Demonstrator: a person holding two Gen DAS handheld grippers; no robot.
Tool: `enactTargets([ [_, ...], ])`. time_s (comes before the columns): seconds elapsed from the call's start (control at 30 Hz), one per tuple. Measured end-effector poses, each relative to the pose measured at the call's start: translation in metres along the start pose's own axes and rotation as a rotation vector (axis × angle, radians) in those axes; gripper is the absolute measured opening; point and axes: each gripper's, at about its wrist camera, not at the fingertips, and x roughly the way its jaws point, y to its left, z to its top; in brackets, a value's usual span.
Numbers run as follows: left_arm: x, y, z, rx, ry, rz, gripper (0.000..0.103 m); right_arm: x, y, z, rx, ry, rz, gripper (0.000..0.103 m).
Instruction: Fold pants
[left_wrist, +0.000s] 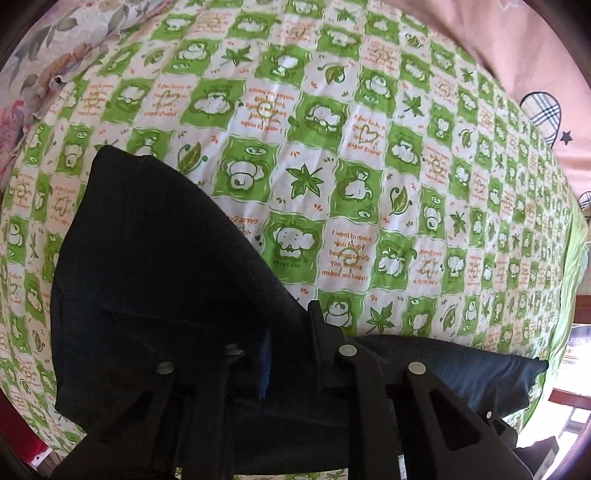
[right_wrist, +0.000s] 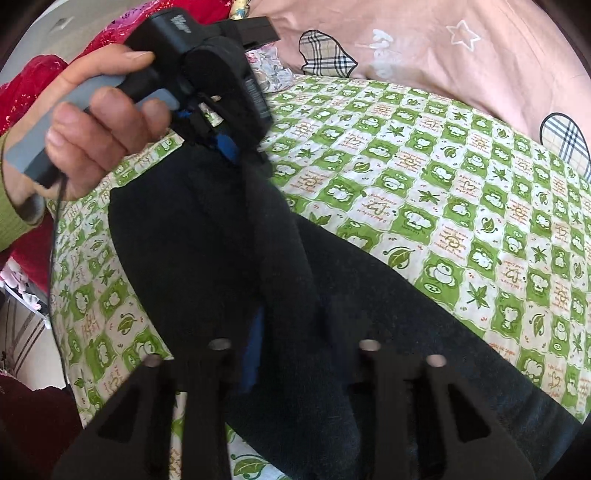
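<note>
Dark pants (left_wrist: 155, 258) lie on a green-and-white checked sheet (left_wrist: 369, 147). A fold of them rises into my left gripper (left_wrist: 291, 347), which is shut on the cloth at its edge. In the right wrist view the pants (right_wrist: 207, 240) run from the upper left down to the lower right. My right gripper (right_wrist: 295, 332) is shut on a raised ridge of the fabric, with its blue pad (right_wrist: 255, 350) pressed against it. A hand (right_wrist: 99, 133) holds the left gripper (right_wrist: 221, 144) at the pants' far end, its tips pinching the cloth there.
A pink quilt (right_wrist: 424, 48) with plaid heart patches lies along the far side of the sheet (right_wrist: 443, 184). Red fabric (right_wrist: 33, 81) is bunched at the upper left. A floral cloth (left_wrist: 55, 55) lies at the sheet's far left corner.
</note>
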Motion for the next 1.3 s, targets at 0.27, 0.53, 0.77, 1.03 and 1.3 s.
enactTargets([
  [0.27, -0.048, 0.022, -0.068, -0.018, -0.158, -0.118, 0.006, -0.030, 0.008, -0.002, -0.012, -0.073, 0.035, 0.013],
  [0.53, -0.072, 0.065, -0.149, -0.132, -0.334, -0.257, 0.006, -0.038, 0.033, -0.012, -0.100, -0.076, 0.037, 0.013],
  [0.77, -0.052, 0.091, -0.182, -0.186, -0.373, -0.332, 0.006, -0.030, 0.042, -0.021, -0.128, -0.034, 0.029, 0.013],
  [1.03, -0.031, 0.110, -0.199, -0.199, -0.382, -0.393, 0.006, -0.021, 0.048, -0.027, -0.153, 0.015, 0.015, 0.013],
  [1.3, -0.012, 0.120, -0.202, -0.203, -0.347, -0.421, 0.008, -0.010, 0.050, -0.032, -0.154, 0.069, 0.012, 0.015],
])
